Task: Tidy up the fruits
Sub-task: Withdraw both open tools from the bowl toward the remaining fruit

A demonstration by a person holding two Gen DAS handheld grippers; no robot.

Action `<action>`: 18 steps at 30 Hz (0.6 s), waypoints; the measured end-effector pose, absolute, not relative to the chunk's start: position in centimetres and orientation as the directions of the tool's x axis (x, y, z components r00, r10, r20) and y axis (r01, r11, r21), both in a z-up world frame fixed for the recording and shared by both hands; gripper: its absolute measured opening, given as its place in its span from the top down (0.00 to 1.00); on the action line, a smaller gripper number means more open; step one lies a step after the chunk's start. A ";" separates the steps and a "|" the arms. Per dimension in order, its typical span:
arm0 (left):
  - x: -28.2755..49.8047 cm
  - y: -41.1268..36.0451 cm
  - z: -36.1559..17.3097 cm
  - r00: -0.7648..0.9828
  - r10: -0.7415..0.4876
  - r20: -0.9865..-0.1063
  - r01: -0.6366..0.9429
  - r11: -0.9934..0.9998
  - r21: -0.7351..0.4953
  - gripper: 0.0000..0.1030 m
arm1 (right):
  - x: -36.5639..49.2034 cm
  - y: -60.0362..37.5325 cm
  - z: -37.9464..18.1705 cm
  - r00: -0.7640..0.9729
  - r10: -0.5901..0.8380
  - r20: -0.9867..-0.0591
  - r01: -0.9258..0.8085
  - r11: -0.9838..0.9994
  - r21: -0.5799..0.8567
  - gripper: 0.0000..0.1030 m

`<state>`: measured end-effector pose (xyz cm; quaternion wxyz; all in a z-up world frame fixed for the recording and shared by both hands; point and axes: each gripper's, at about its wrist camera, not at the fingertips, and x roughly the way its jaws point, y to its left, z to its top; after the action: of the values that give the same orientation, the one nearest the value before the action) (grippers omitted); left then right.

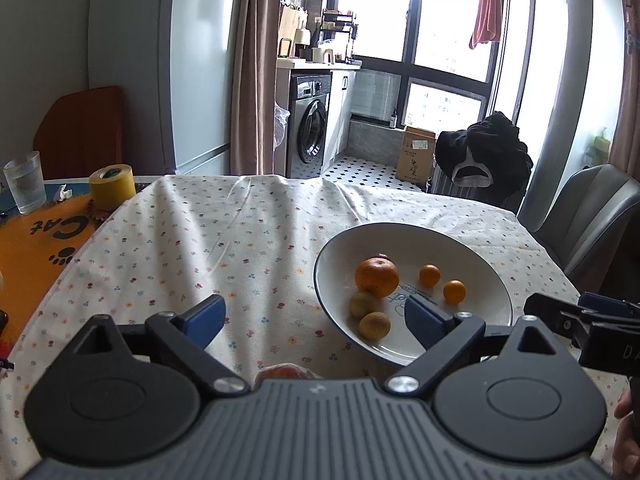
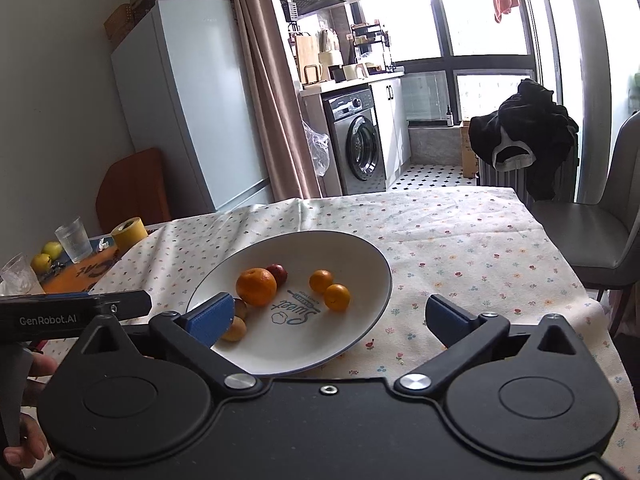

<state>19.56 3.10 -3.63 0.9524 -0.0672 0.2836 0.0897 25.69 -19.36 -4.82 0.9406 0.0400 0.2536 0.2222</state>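
left wrist view: the left tool point(image 1: 314, 316) is seen released, its two blue pads spread wide with nothing between them, held above the flowered cloth point(image 1: 192, 248) that covers the bench. just under the tool's body, at the near edge, part of a reddish-orange fruit point(image 1: 285, 372) is glimpsed on the cloth; what kind it is cannot be told. the right pad of this tool overlaps the near rim of a white plate point(image 1: 472, 256) lying to the right. on the plate a large orange point(image 1: 377, 277) is seen, with a dark red fruit point(image 1: 380, 256) mostly hidden behind it, two small oranges point(image 1: 430, 275) to its right, and two yellowish-brown fruits point(image 1: 374, 325) on its near side. at the right edge the other tool's black body is caught.

in the right wrist view the right tool point(image 2: 330, 316) is likewise released, pads wide apart and empty, held over the near side of the same plate point(image 2: 360, 256). its left pad covers part of the yellowish-brown fruits point(image 2: 236, 330). the large orange point(image 2: 256, 286), the dark red fruit point(image 2: 278, 273) and the small oranges point(image 2: 321, 281) are seen resting near the plate's middle, beside printed lettering.

to the far left, off the cloth, a roll of yellow tape point(image 2: 130, 232), a ribbed glass point(image 2: 75, 238) and two yellow-green fruits point(image 2: 46, 256) are found on an orange mat point(image 1: 36, 236). a grey chair point(image 2: 592, 232) is seen at the right, and a fridge point(image 2: 188, 100) and washing machine point(image 2: 358, 140) beyond the bench.
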 end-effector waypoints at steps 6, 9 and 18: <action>18.2 3.2 -3.2 0.821 0.130 -0.556 -0.207 0.975 -0.079 0.06 | 24.7 -19.7 -4.5 0.768 0.449 -0.457 -0.410 0.893 0.187 0.00; 17.5 3.2 -3.0 0.822 0.136 -0.553 -0.212 0.974 -0.075 0.06 | 24.1 -19.8 -4.3 0.769 0.448 -0.456 -0.413 0.893 0.180 0.00; 15.4 3.1 -2.5 0.825 0.123 -0.551 -0.200 0.976 -0.081 0.06 | 22.5 -20.3 -3.8 0.749 0.477 -0.460 -0.437 0.877 0.197 0.00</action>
<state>15.41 3.10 -2.55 0.9529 -0.0678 0.2832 0.0849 22.52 -20.33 -3.76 0.9345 0.0382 0.2560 0.2445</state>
